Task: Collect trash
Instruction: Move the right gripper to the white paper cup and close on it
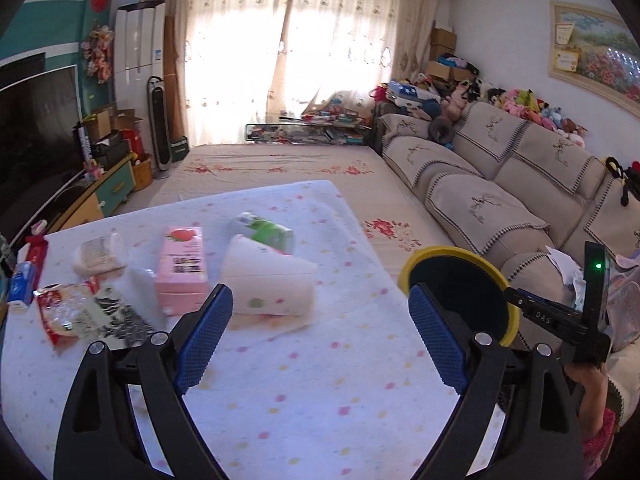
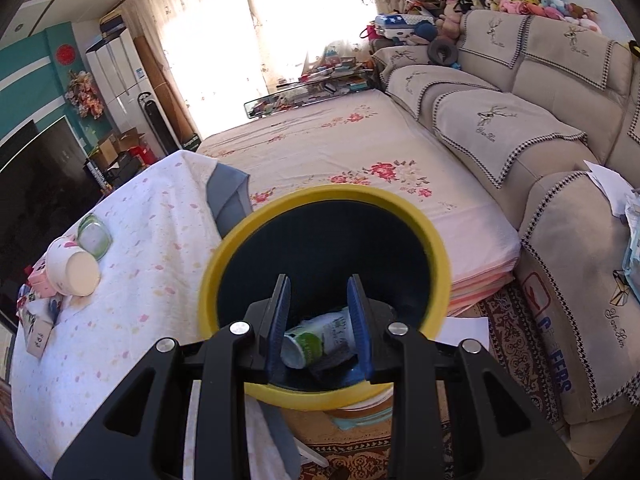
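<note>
In a sunlit living room, a person gathers litter off a table (image 1: 320,360) draped in a dotted white cloth, a gripper in each hand. The left gripper (image 1: 320,336) hangs over the cloth with its jaws spread wide and nothing between them, pointing at a tipped paper cup (image 1: 268,280) lying just ahead. Beside that cup sit a pink carton (image 1: 182,268), a green-labelled cup (image 1: 262,230) just behind, and crumpled wrappers (image 1: 76,312) further toward the table's left edge. The right gripper (image 2: 320,328) holds the near rim of a yellow-rimmed bin (image 2: 320,200) at the table's right edge, its jaws narrowed on the rim; whether the pads actually press it I cannot tell for certain, though the bin hangs as if carried. One green-and-white cup (image 2: 320,340) already lies inside. To do the next grab well, the open jaws likely want to straddle the paper cup across its narrower body and close gently, since thin paper would probably crush or squirt away. Keeping the bin close to the table edge and steady should shorten the carry.
</note>
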The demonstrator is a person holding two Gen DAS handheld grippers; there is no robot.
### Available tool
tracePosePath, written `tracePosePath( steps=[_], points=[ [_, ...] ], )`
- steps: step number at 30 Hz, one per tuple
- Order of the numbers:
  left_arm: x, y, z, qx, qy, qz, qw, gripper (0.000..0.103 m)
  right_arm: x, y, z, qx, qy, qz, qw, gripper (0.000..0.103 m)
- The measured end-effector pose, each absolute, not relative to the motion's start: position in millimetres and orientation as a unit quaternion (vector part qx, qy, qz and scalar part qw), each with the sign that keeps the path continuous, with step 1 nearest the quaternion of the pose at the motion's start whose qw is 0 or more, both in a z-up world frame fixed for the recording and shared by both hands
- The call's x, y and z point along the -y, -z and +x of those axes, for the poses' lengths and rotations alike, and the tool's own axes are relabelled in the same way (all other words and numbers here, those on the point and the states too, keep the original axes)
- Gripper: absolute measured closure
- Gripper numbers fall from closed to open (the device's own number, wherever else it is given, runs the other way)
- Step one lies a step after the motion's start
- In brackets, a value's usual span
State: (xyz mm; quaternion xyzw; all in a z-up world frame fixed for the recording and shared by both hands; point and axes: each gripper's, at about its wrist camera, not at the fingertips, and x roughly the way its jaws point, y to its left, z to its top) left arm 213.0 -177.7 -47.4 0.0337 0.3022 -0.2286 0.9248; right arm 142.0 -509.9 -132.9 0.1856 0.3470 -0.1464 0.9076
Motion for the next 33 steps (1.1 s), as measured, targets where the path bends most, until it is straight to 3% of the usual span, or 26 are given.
tracePosePath(
  steps=[10,19,33],
  points=[
    [37.2,72.3,229.4,-0.273,0.088,0.055,0.957,0.013,402.1,92.6,196.4,-0.348,0.049,0.126,0.928,0.067],
    [10.6,92.8,235.7,-0.282,0.099,0.021,0.954,0.013,301.6,67.6,234.3,-0.321,0.039,0.106,0.94,0.025],
    [2.8,98.9,237.1,-0.306,0.109,-0.029,0.945,0.012,247.8,92.8,291.3,-0.356,0.076,0.097,0.926,0.015]
  ],
)
